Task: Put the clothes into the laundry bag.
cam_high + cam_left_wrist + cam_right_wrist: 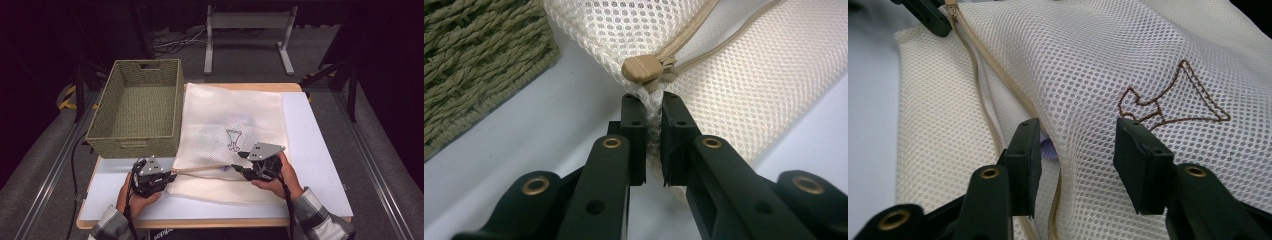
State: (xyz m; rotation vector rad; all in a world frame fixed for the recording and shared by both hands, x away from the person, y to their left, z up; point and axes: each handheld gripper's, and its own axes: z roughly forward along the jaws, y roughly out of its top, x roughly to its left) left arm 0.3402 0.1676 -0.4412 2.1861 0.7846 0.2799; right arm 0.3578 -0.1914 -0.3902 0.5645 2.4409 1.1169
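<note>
Basket: the woven basket [136, 107] sits left of the mesh bag [235, 125], touching its left edge, clear of my work.
Left gripper: my left gripper [653, 107] is at the bag's near-left corner, jaws nearly together and pinching the mesh just under the tan zipper stop [640, 68]. That corner is anchored.
Zipper line: the zipper [205, 169] runs left to right along the bag's near edge, from my left jaws toward my right hand; that's the axis any pull follows.
Right gripper: my right gripper [1075, 150] is over the bag's near middle, jaws partly apart with mesh bulging between them, pads not pressing. The open zipper [990, 75] lies just left of its left jaw, so this hand is nearer the gap.
Stitched mark: the brown outline [1173, 100] is just beyond my right jaw.
In the way: nothing but loose mesh, I reckon.
</note>
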